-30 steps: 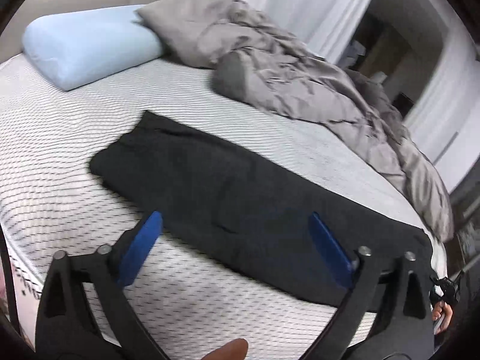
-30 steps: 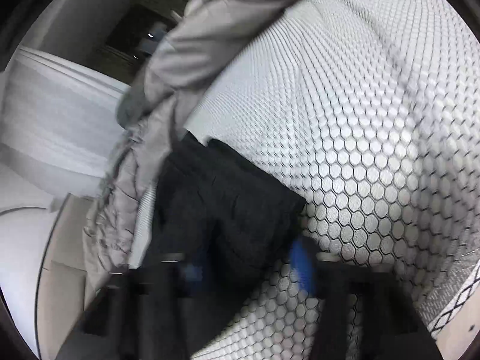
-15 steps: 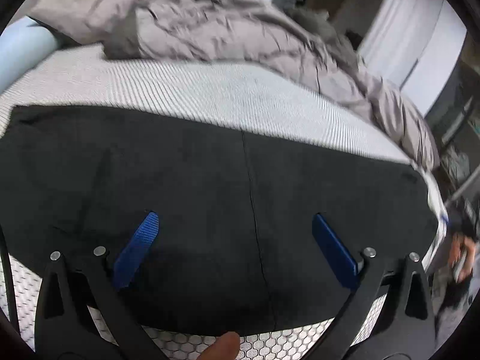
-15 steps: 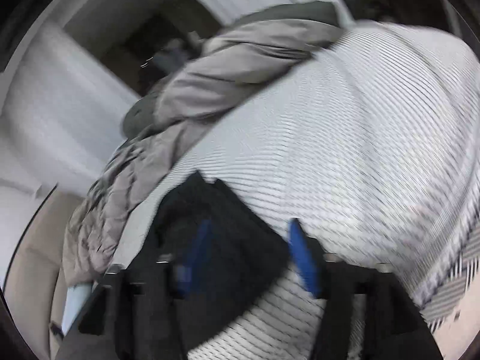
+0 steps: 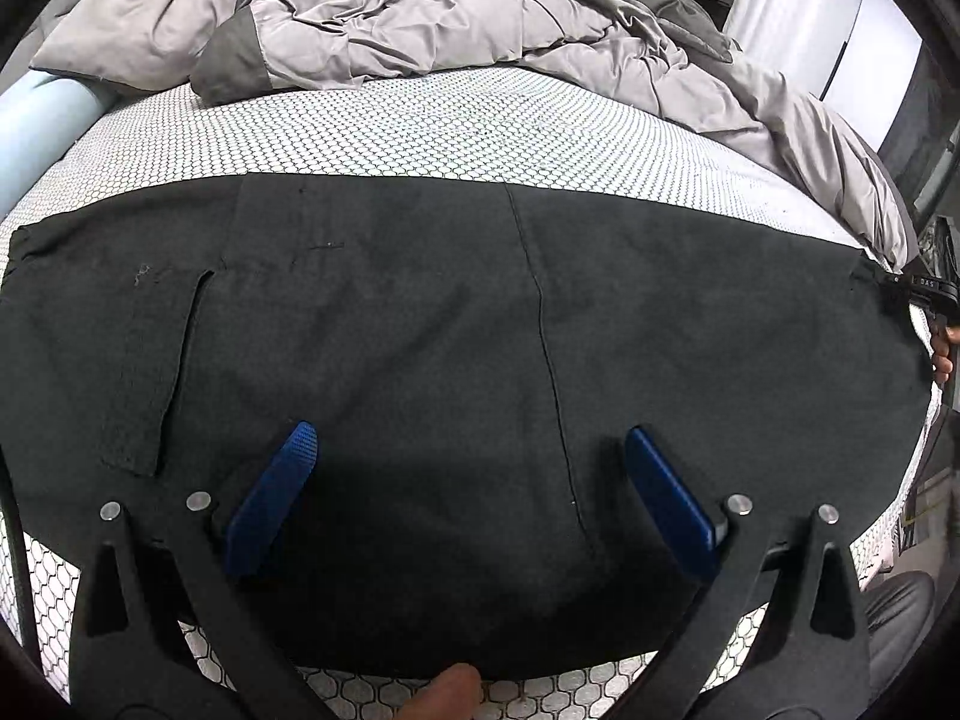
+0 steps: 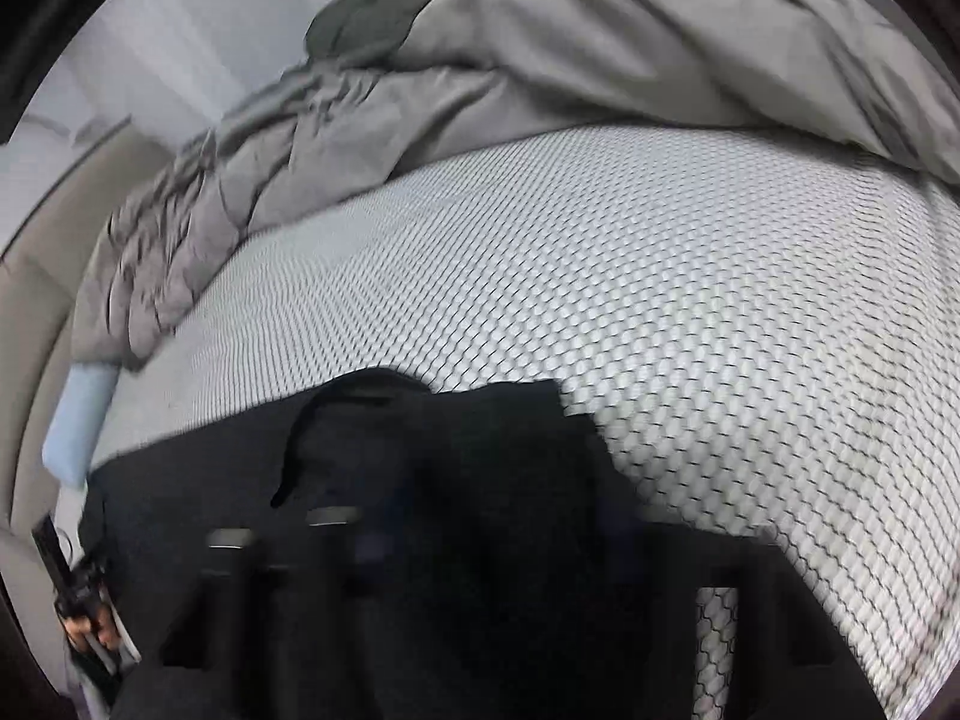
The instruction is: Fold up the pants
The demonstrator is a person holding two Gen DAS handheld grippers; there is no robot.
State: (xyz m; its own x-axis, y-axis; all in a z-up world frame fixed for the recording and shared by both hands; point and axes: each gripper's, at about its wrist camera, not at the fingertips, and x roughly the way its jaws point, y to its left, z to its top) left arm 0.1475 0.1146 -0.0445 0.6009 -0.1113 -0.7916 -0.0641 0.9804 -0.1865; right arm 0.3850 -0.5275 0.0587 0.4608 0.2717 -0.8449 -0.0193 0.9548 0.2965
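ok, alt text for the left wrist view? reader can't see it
Black pants lie spread flat across a honeycomb-patterned mattress, with the left gripper open just above them. A rumpled grey duvet is heaped behind.

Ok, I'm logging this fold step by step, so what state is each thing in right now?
pants: spread flat across the mattress, not folded crosswise yet.
left hand-held gripper: open, over the pants, holding nothing.
right hand-held gripper: at the end of the pants; too blurred to tell open or shut.
duvet: crumpled at the far side.
pillow: lying partly under the duvet.
mattress: bare, no sheet.
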